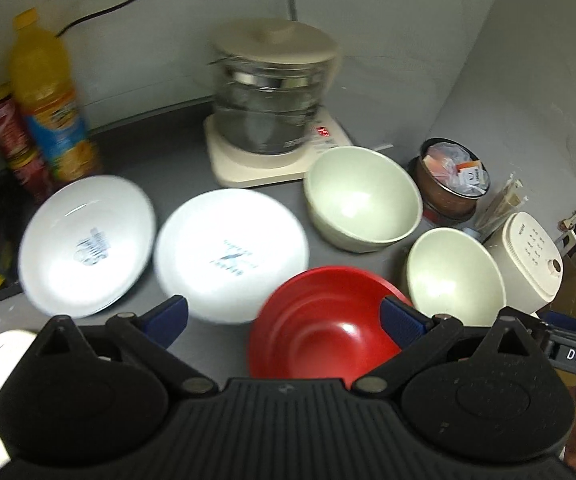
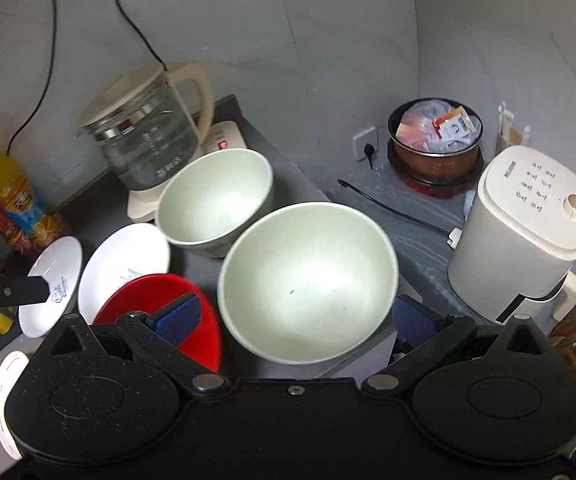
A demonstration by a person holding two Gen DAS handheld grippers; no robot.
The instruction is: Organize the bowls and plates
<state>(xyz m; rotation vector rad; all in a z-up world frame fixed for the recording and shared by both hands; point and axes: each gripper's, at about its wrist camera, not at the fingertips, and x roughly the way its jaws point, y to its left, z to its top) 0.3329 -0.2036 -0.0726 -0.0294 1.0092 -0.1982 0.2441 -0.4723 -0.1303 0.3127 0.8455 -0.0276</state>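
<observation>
Bowls first: the right gripper [image 2: 294,316] has its jaws wide with a pale green bowl [image 2: 308,284] sitting right between them, not touching yet I think. The left gripper [image 1: 283,316] is wide too, over the red bowl [image 1: 324,324]. So the right's nearer the green pair; second green bowl [image 2: 215,196] is just behind. Left view shows both plates [image 1: 87,244] flat on the bench [image 1: 175,160]; right view half hides them.

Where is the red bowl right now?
The red bowl sits on the counter near its front edge, directly ahead of the open left gripper, between a white plate and the nearer green bowl.
</observation>
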